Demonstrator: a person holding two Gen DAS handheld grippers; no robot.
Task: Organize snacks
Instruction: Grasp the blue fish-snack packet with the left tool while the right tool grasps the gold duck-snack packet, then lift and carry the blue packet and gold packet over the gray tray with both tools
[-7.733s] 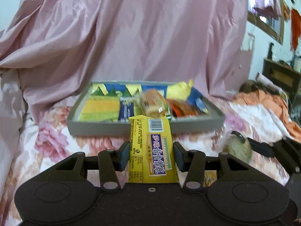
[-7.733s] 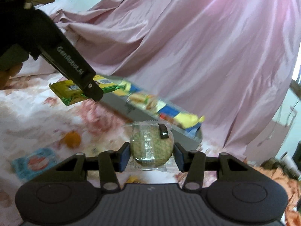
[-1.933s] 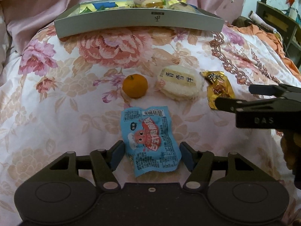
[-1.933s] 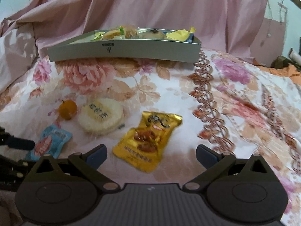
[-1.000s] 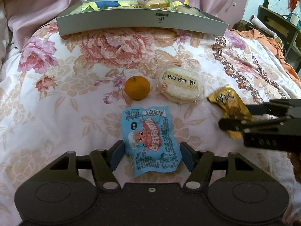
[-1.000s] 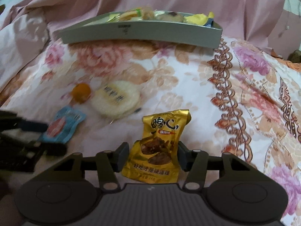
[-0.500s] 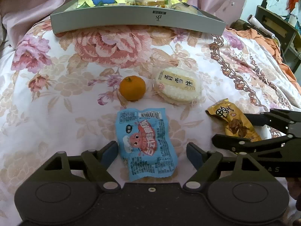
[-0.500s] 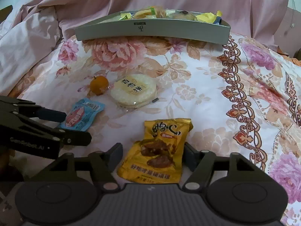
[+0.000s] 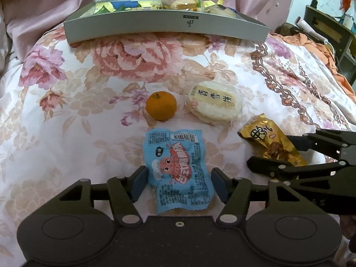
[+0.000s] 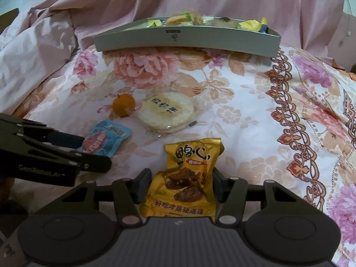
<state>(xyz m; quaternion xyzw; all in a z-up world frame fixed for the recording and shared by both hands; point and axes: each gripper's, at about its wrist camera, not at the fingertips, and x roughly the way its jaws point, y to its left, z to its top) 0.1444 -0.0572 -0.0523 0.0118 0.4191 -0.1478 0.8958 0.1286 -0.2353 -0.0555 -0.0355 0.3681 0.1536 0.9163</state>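
A blue snack packet lies on the floral bedspread between the fingers of my left gripper, whose pads sit close on both sides of it. A gold snack packet sits between the pads of my right gripper, which touch its sides. Each gripper shows in the other view: the left one by the blue packet, the right one around the gold packet. A grey tray of snacks stands at the back.
A small orange and a round white rice cracker packet lie between the grippers and the tray. Pink drapery hangs behind the tray. Orange cloth and dark furniture are at the far right.
Both grippers have narrowed again around their packets after widening half a second ago. Both wrist views have moved a little closer to the bedspread.
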